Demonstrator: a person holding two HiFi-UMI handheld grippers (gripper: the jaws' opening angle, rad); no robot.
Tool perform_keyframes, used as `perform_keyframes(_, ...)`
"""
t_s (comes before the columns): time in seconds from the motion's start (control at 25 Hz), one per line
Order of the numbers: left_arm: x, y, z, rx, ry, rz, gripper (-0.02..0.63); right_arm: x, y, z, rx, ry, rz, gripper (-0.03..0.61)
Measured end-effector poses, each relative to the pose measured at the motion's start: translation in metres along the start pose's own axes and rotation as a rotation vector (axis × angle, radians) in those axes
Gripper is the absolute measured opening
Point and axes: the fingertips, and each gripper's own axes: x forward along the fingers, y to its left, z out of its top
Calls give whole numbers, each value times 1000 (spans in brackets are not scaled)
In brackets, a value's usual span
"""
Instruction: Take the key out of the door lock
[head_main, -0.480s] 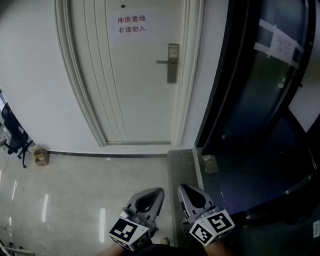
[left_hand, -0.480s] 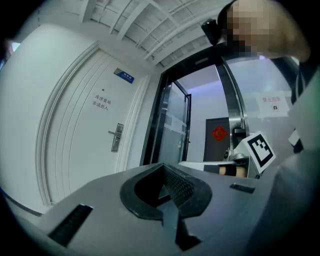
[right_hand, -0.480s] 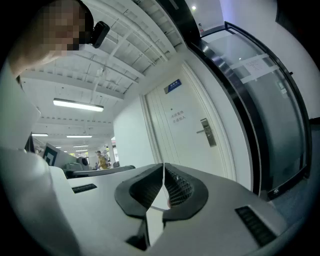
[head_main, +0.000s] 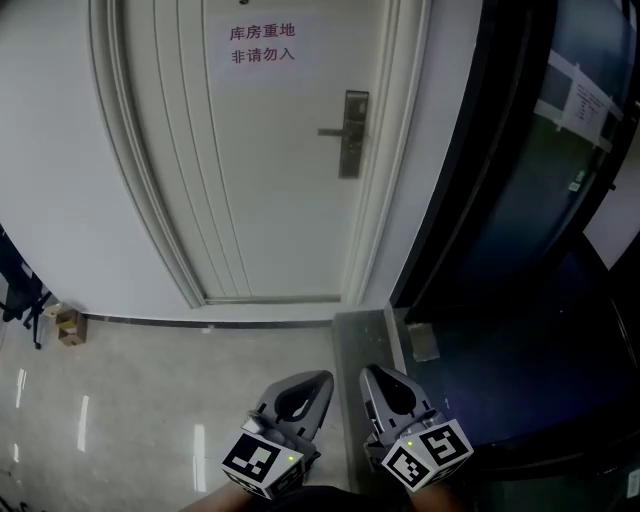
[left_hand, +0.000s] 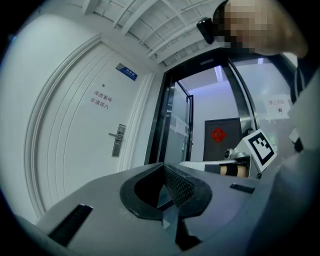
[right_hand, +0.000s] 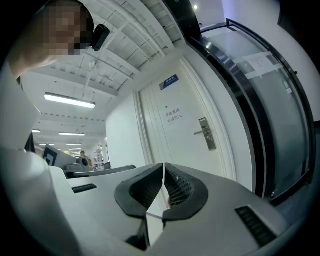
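Observation:
A white door (head_main: 270, 170) stands ahead with a metal lock plate and lever handle (head_main: 351, 133) at its right side. The same handle shows small in the left gripper view (left_hand: 118, 140) and the right gripper view (right_hand: 206, 133). No key is discernible at this distance. My left gripper (head_main: 322, 381) and right gripper (head_main: 367, 376) hang low and side by side, far short of the door. Each has its jaws pressed together with nothing between them, as seen in the left gripper view (left_hand: 163, 172) and the right gripper view (right_hand: 164, 172).
A paper sign with red characters (head_main: 263, 45) is on the door. A dark glass door and frame (head_main: 520, 170) stand to the right. A small box (head_main: 68, 324) and a chair base (head_main: 20, 300) sit by the left wall on the glossy floor.
The view has shifted closer and slightly to the left of the door. Both grippers keep their place at the bottom, still shut.

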Motion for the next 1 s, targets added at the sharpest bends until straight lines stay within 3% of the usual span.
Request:
perform_keyframes(0.4,45,96,28,2,-5,-55,3,105,-13,23,-32,-34,-48,17)
perform_keyframes(1.0,122,175,29,-11,-3,-47,3,204,-74,27,-54,-16,-49,17)
